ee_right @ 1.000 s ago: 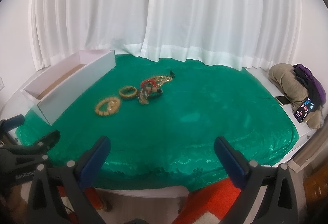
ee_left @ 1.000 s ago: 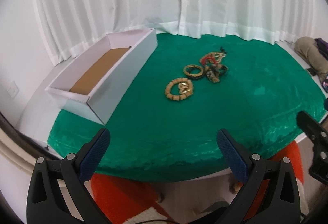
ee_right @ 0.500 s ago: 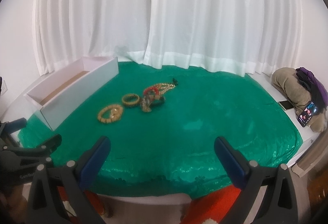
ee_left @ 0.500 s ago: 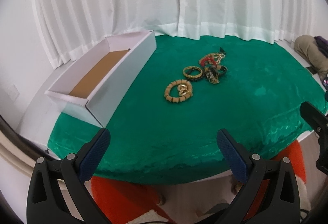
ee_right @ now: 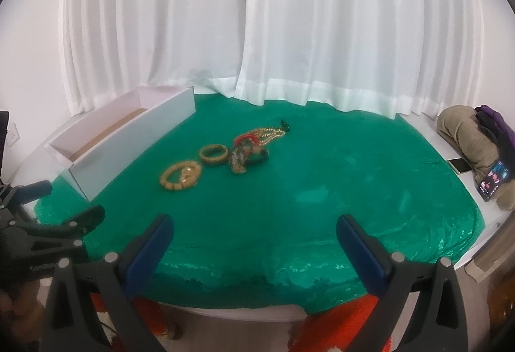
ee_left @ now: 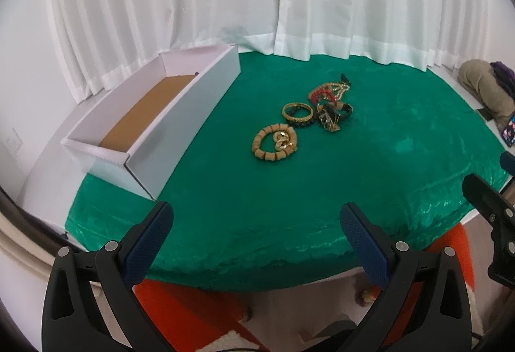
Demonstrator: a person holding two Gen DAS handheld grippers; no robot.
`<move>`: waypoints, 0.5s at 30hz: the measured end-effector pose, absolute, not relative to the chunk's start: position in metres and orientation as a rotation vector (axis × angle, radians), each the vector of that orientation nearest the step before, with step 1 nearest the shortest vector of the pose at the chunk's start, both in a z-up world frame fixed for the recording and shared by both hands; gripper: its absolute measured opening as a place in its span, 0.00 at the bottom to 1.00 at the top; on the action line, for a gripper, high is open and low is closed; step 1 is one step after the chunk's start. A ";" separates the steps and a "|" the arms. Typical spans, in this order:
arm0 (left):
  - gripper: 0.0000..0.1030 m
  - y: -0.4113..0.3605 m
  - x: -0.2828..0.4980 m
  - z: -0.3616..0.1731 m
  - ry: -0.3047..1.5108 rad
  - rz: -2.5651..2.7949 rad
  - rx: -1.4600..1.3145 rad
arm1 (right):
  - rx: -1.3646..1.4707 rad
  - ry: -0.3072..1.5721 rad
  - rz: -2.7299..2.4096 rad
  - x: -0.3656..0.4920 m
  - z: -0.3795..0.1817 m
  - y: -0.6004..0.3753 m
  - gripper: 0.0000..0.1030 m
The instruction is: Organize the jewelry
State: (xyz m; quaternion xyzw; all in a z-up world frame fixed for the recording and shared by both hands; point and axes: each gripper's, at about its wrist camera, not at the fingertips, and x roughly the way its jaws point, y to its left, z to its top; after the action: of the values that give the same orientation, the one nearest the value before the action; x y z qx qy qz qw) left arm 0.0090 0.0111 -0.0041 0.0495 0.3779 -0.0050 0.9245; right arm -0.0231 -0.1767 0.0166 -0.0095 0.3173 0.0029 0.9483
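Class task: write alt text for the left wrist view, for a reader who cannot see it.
An open left claw hovers at the near edge of a green cloth holding bracelets and tangled necklaces, beside an empty white box.

Shiny green velvety cloth [ee_left: 225, 197], matt white cardboard box [ee_left: 180, 114]

My left claw [ee_left: 256, 220] is black moulded plastic, each finger faced with a dark blue, finely textured pad [ee_left: 151, 239] and fixed with round silver screws. My right claw [ee_right: 254, 223] is built the same. White lettering, too blurred to read, marks the left claw's black body where it shows in the right wrist view.
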 end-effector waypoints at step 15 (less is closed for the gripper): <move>1.00 0.017 0.024 -0.010 0.798 -0.025 0.078 | -0.011 0.610 0.084 -0.013 0.015 -0.181 1.00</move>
State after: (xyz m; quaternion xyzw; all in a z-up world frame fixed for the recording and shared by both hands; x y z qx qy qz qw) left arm 0.0243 0.0170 -0.0097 0.0379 0.3885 -0.0123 0.9206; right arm -0.0129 -0.1808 0.0154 -0.0053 0.3004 0.0411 0.9529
